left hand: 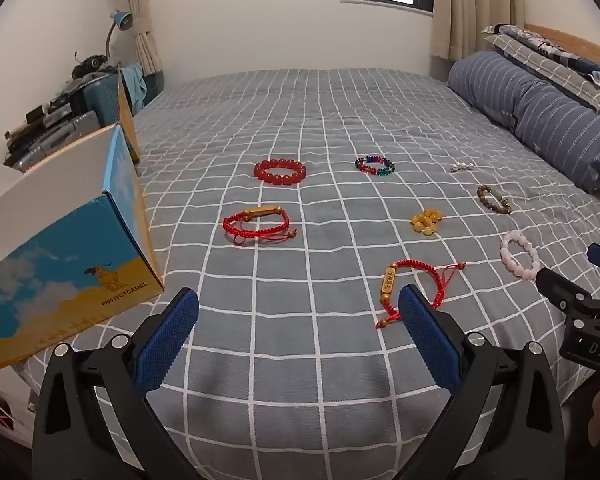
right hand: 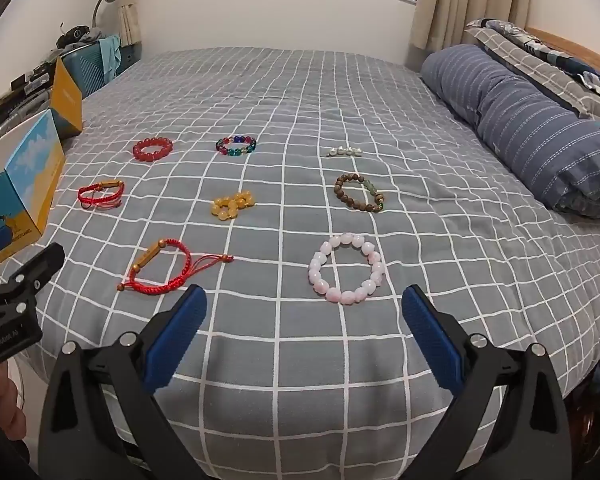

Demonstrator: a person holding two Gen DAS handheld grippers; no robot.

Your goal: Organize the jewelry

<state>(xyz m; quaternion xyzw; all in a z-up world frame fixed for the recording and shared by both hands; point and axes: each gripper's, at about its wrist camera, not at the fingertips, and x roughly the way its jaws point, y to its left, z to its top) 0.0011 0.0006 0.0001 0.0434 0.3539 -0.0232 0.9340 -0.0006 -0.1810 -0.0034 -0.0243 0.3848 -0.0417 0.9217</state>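
Bracelets (right hand: 346, 268) on bed (right hand: 300, 360), ahead of grippers | left gripper (left hand: 298, 304) agape | right gripper (right hand: 304, 300) agape

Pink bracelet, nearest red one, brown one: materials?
Pink bracelet: glossy, translucent chunky beads, likely stone or glass. Nearest red bracelet: matte braided cord with a gold-coloured tube, metal or plastic, unclear. Brown bracelet: small dull, speckled beads, probably wood, with a greenish bead or two.

Grey white-checked bedsheet (right hand: 300, 92); pink bead bracelet (right hand: 346, 268); blue-yellow box (left hand: 60, 264).
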